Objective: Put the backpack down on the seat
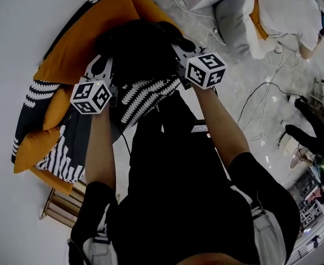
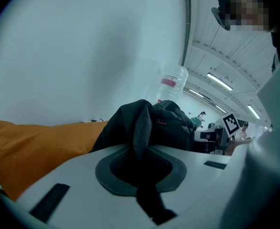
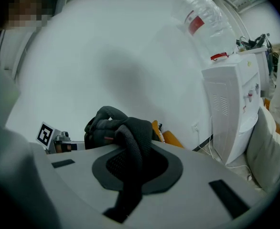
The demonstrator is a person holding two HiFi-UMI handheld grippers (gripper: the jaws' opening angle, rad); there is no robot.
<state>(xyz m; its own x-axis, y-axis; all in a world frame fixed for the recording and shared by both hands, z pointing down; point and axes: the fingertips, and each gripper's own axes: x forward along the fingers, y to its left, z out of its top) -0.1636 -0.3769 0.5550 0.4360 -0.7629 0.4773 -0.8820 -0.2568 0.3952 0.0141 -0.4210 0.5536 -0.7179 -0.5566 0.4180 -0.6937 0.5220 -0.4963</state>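
A black backpack (image 1: 140, 51) hangs between both grippers above the seat's orange cushion (image 1: 93, 37). My left gripper (image 1: 108, 73) is shut on one black strap (image 2: 141, 137) that runs down between its jaws. On the other side my right gripper (image 1: 179, 65) is shut on the other padded strap (image 3: 130, 147). Each gripper view shows the bag's dark bulk (image 2: 164, 123) just beyond the jaws, and the bag (image 3: 109, 125) fills the middle of the right one. The bag's underside is hidden, so I cannot tell whether it touches the cushion.
The seat carries orange cushions and a black-and-white patterned throw (image 1: 57, 153) against a white wall. A water dispenser (image 3: 233, 104) with its bottle stands to the right. Cables (image 1: 261, 109) trail over the floor, with grey and white cushions (image 1: 245, 21) beyond.
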